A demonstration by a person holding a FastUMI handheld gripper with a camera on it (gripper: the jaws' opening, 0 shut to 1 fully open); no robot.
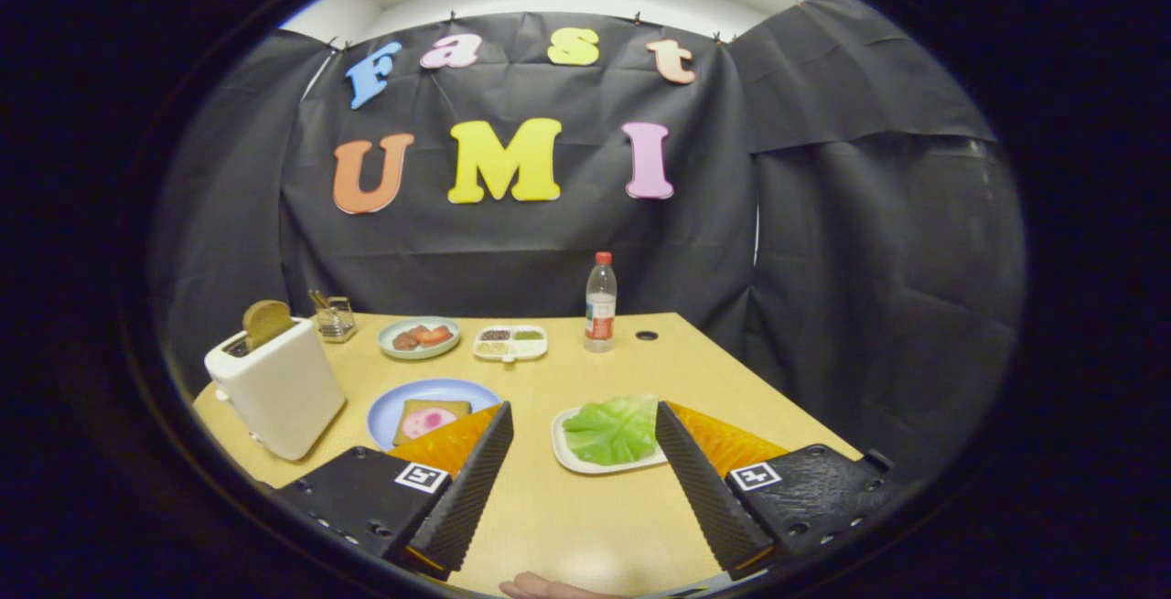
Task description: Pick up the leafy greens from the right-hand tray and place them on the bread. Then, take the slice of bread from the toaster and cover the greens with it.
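Just ahead of the right finger, touching its tip in this view, the leafy greens (611,428) lie on a small white tray (560,442). Gripper (584,434) is spread wide, jaws released, nothing between them but bare table (567,526). Off the left finger's tip sits a blue plate (382,409) with a slice of bread (428,420) on it, something pink on top, partly hidden by that finger. Further left, beyond the left finger, a white toaster (274,389) with a second bread slice (266,321) sticking up out of its slot.

Step in hand, judged: the very start, approach to the greens. Nothing grasped yet, greens not on the bread, toaster slice untouched.

Next move calls for swinging the gripper to the right so the greens sit between the fingers, dropping low to the tray, then closing gently on the leaf. Leaf looks thin and floppy, so probably pinch an edge or a fold; tray may slide.

Beyond the fingers at the back: a plate of food (419,337), a divided dish (510,342), a water bottle (600,303). Part of a hand (549,588) shows under the gripper.
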